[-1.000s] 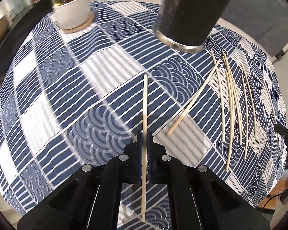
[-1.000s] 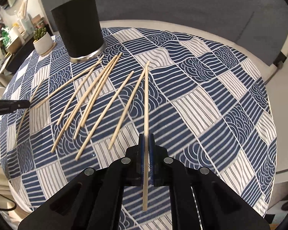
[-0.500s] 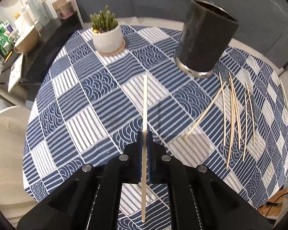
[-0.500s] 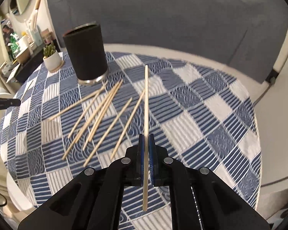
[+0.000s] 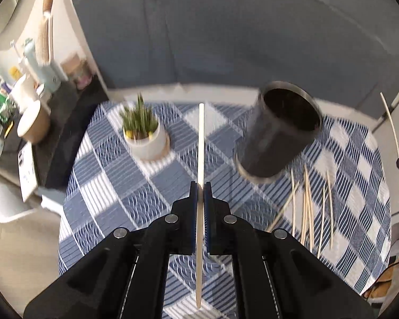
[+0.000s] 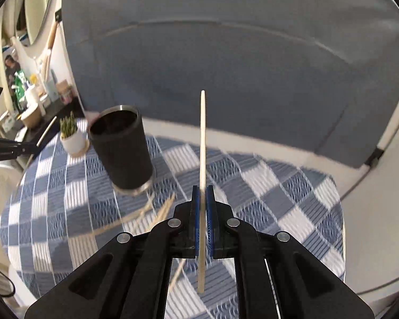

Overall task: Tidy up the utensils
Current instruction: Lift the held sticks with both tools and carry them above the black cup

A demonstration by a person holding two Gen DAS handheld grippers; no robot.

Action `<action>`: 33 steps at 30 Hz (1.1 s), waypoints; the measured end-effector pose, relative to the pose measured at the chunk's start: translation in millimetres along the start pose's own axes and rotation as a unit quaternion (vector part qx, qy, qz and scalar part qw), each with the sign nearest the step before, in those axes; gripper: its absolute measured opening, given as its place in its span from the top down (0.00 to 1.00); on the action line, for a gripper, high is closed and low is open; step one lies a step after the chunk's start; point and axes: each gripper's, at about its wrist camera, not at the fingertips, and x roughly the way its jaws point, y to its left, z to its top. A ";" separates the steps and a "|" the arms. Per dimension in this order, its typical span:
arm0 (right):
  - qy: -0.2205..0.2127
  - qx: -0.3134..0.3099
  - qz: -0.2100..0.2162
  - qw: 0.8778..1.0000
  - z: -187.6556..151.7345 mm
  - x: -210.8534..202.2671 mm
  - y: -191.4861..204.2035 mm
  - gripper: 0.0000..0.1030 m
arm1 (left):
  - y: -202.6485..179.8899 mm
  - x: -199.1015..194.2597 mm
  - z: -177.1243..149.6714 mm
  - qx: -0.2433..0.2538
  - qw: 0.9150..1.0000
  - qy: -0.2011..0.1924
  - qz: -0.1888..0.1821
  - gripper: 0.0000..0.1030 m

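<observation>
Two slim wooden chopsticks (image 5: 200,146), clamped.

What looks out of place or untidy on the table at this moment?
Loose chopsticks lie scattered at mixed angles on the checked tablecloth beside the black holder, none inside it. Each gripper, left and right, grips one chopstick.

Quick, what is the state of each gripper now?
Left gripper: closed on a chopstick.
Right gripper: closed on another chopstick.
</observation>
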 end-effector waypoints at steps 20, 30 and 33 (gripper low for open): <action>-0.140 0.067 0.103 0.982 92.8 52.3 39.4 0.95 | -8.8 9.7 127.6 -0.002 0.983 -0.120 -0.136 0.95; -0.197 0.110 0.182 0.957 94.6 82.2 45.7 0.95 | -15.2 27.0 122.8 -0.054 0.949 -0.219 -0.220 0.95; -0.200 0.124 0.193 0.953 91.6 93.6 52.1 0.95 | -17.7 39.4 116.5 -0.066 0.939 -0.233 -0.243 0.95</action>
